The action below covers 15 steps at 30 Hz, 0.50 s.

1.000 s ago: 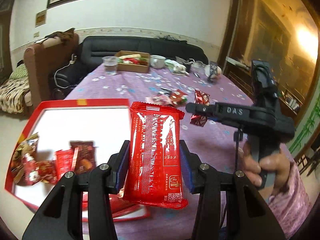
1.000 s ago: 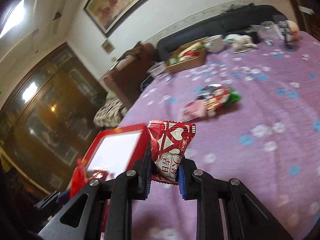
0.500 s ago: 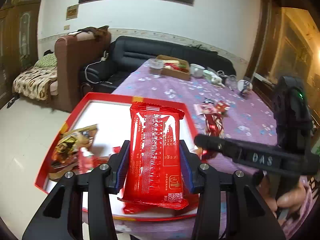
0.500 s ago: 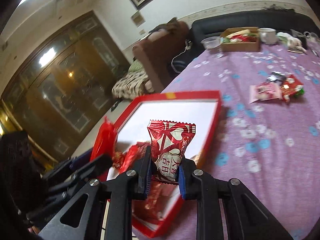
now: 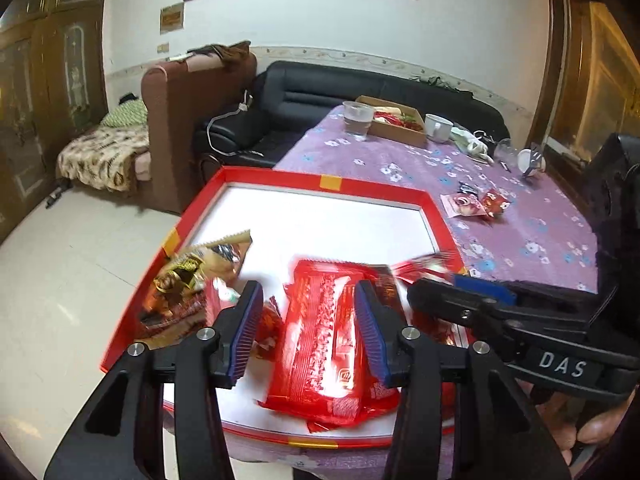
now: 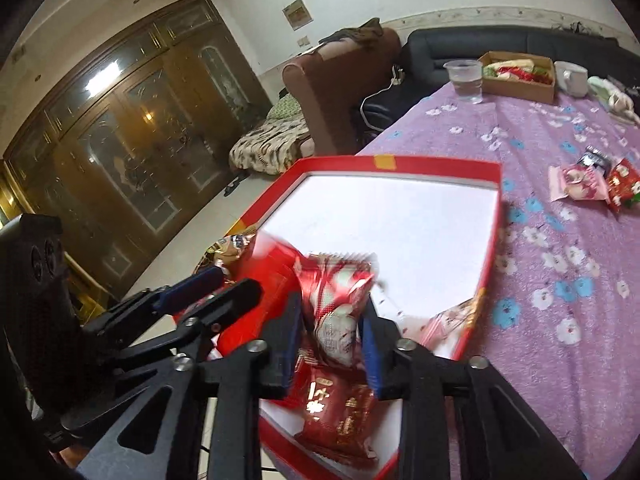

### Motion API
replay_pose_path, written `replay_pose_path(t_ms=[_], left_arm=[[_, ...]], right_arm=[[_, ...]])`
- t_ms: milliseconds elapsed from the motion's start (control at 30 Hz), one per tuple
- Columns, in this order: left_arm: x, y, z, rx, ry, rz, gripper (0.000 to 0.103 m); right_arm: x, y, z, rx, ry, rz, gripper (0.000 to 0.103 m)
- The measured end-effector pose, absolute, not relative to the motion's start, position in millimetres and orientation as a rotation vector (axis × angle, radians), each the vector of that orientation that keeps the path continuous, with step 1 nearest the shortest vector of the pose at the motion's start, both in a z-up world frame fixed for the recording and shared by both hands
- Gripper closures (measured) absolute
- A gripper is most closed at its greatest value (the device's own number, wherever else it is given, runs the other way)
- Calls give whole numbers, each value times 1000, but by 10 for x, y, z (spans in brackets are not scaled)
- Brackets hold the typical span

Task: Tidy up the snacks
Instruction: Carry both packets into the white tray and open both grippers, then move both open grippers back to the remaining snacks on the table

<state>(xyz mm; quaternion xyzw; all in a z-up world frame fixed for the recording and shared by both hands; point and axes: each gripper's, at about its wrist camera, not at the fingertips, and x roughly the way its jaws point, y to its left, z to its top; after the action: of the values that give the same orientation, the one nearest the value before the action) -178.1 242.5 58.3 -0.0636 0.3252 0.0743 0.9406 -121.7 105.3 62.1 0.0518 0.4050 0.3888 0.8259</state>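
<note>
Over red tray (image 5: 276,178) we see left gripper (image 5: 308,330) jaws just opened wide, long red packet (image 5: 320,344) released, blurred, dropping in; right gripper (image 6: 330,346) likewise opening, small red-white packet (image 6: 336,300) loose between pads.

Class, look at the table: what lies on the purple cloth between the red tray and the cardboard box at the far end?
In the left wrist view, only flowered purple cloth lies between the red tray and the cardboard box; the clear cup stands beside the box.

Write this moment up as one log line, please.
step: dropping snacks | left hand-held gripper: just opening, red pack loose | right hand-held gripper: just opening, candy loose | over: tray
</note>
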Motion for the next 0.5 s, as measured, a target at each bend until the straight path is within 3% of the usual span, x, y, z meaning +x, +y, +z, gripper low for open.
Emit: replay_pose_path(t_ms=[67,267,500], left_arm=[[-1798,2392,608,-108,652,169,40],[-1814,2284,676,-60,637,186,28],[-1822,2186,735,-29,626,207,24]], right_arm=[[-1208,1003,648,122,851,821,63],[-1117,716,678,167,824,770,55],[-824,98,583,293,842,660,51]])
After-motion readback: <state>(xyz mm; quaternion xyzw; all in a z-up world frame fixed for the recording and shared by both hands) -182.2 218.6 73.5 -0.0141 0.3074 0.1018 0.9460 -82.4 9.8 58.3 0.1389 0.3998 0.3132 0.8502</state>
